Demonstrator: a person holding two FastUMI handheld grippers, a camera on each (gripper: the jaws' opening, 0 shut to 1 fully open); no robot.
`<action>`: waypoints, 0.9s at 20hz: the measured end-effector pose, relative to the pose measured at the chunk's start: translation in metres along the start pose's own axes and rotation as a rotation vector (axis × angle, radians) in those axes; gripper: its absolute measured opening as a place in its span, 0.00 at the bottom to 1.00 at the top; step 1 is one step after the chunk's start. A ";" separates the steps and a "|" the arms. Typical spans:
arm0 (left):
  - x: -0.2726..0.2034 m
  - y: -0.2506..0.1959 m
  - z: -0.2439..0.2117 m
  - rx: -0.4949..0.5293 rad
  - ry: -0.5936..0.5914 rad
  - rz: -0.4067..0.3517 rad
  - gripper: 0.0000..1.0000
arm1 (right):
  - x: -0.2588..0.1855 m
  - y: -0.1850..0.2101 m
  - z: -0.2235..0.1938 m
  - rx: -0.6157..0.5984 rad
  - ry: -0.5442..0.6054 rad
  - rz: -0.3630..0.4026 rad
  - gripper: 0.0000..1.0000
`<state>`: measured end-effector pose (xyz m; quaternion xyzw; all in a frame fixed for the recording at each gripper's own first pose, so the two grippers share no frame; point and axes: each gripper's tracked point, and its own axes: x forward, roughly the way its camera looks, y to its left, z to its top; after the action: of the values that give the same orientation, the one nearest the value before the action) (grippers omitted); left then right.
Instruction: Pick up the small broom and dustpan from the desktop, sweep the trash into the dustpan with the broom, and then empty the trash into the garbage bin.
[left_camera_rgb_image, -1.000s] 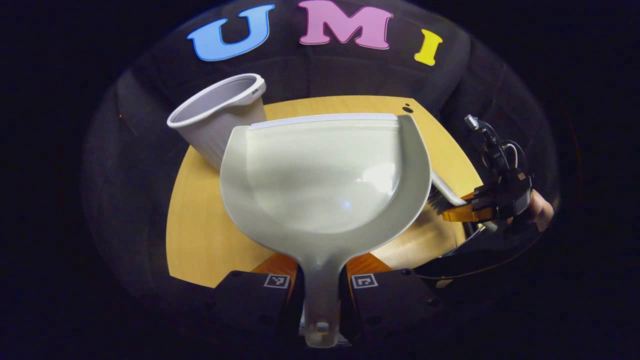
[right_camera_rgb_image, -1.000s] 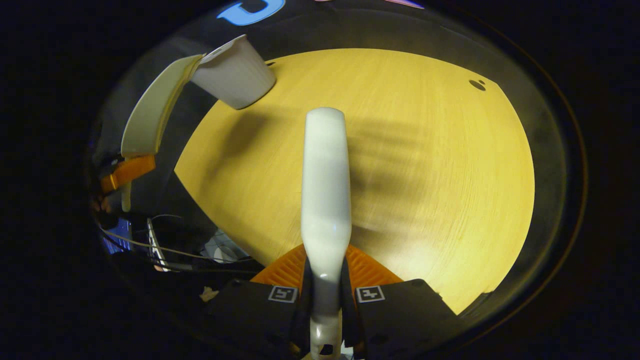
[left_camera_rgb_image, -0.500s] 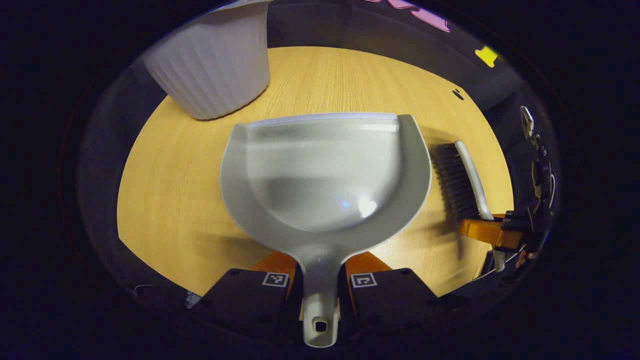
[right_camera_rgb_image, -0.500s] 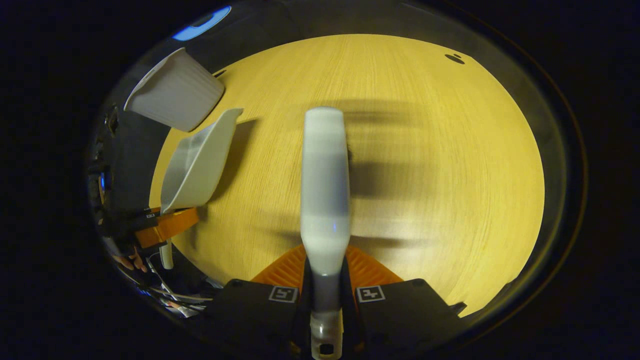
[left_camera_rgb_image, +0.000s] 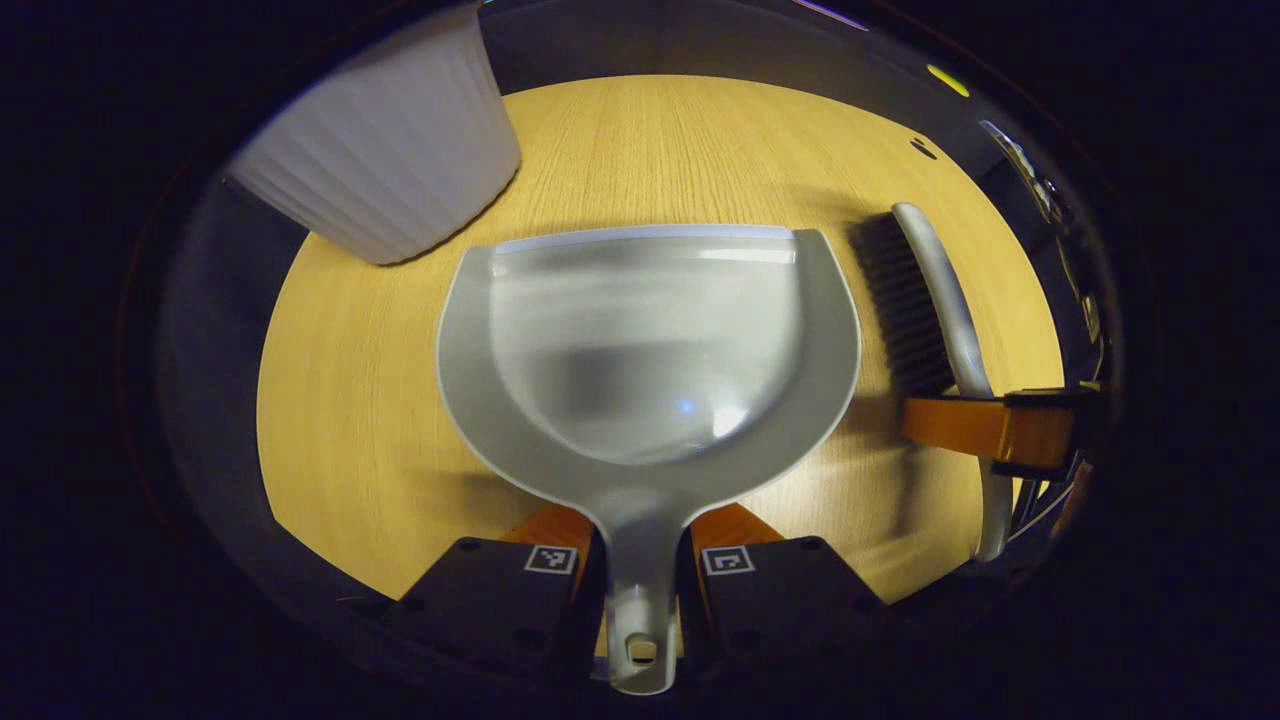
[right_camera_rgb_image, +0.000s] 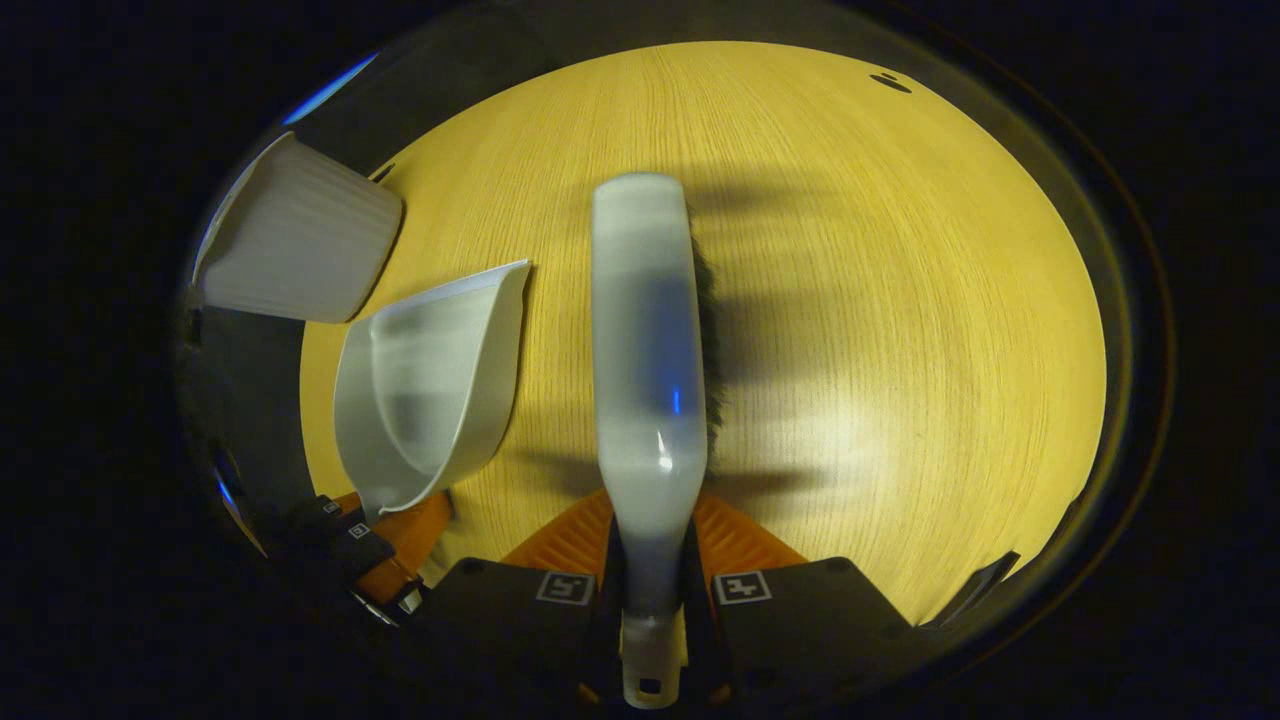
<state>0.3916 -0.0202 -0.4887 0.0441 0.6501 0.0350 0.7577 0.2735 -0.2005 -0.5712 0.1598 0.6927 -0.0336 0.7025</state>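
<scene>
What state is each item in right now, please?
dustpan: empty, handle clamped by the left gripper.
broom: handle clamped by the right gripper, bristles toward the desktop.
garbage bin: upright on the desktop; inside hidden.

The tabletop (left_camera_rgb_image: 640, 150) was a light wood surface with fine straight grain and a curved near edge. A pale ribbed garbage bin (left_camera_rgb_image: 385, 170) stood on it at its far left corner, seen in the left gripper view; in the right gripper view the same bin (right_camera_rgb_image: 295, 250) sat at the left edge of the wood (right_camera_rgb_image: 880, 300). A small dark hole (right_camera_rgb_image: 888, 82) marked the far right part of the surface. Soft shadows of the held tools fell across the wood. Whether the dustpan (left_camera_rgb_image: 650, 350) or the broom (left_camera_rgb_image: 925, 300) touched the surface could not be told.
</scene>
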 end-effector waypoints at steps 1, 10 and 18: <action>0.000 0.000 0.002 0.009 0.009 0.008 0.29 | -0.001 0.001 0.001 -0.008 -0.003 -0.002 0.29; -0.016 0.007 0.006 -0.019 -0.009 0.021 0.86 | -0.025 0.006 0.011 -0.006 -0.049 0.033 0.77; -0.114 -0.002 0.003 -0.061 -0.185 -0.147 0.86 | -0.143 0.021 0.048 -0.187 -0.439 0.030 0.99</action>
<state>0.3770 -0.0348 -0.3770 -0.0237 0.5777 -0.0049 0.8159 0.3202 -0.2188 -0.4269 0.0934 0.5209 0.0071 0.8484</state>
